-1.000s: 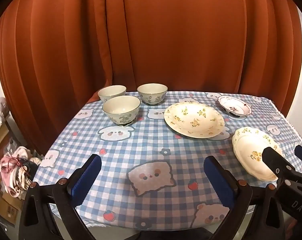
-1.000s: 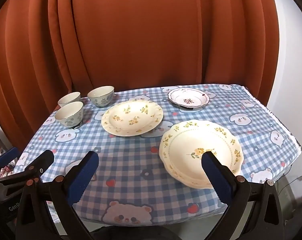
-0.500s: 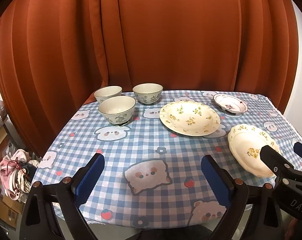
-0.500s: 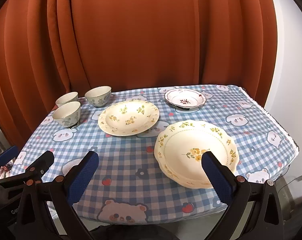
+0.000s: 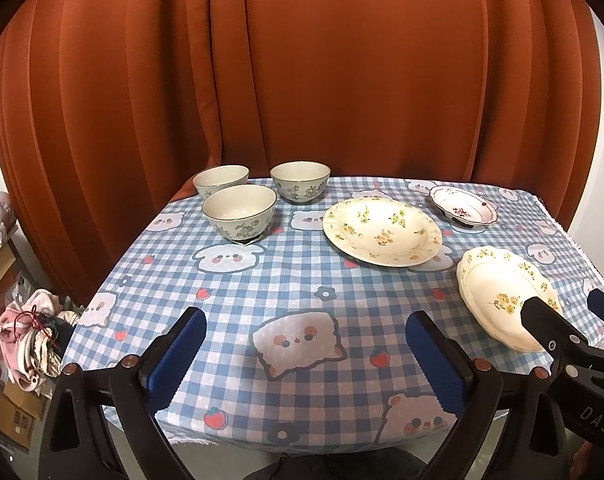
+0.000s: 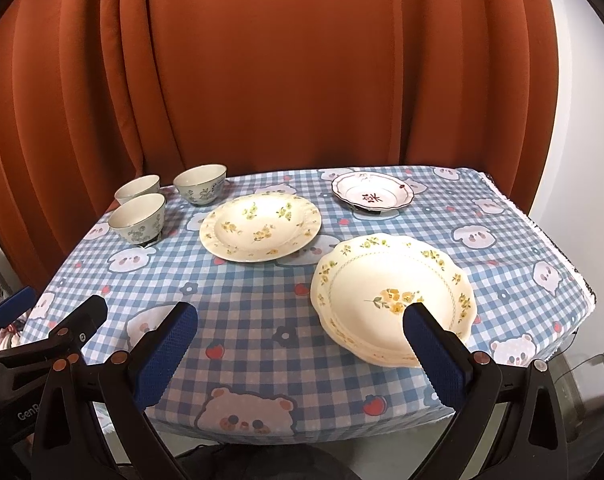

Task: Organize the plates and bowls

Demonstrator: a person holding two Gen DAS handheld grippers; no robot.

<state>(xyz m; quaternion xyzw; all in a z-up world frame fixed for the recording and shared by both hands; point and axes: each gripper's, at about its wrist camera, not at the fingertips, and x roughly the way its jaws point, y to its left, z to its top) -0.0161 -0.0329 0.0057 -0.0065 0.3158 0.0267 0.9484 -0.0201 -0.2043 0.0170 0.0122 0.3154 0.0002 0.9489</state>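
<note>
Both grippers pulled back, left gripper [image 5: 304, 354] open-fingered, right gripper [image 6: 299, 346] too

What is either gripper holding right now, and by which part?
Nothing. The left gripper and the right gripper are both open above the tablecloth, with nothing between their fingers.

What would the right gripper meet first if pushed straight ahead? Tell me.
Probably the scalloped plate: the right gripper is open, its right finger already in line with that plate's near rim. Depth is unclear; the left finger would pass over bare tablecloth.

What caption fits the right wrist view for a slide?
Open right tool hovers at the table edge before a scalloped plate, with two more plates and three bowls untouched on the checked cloth.
</note>
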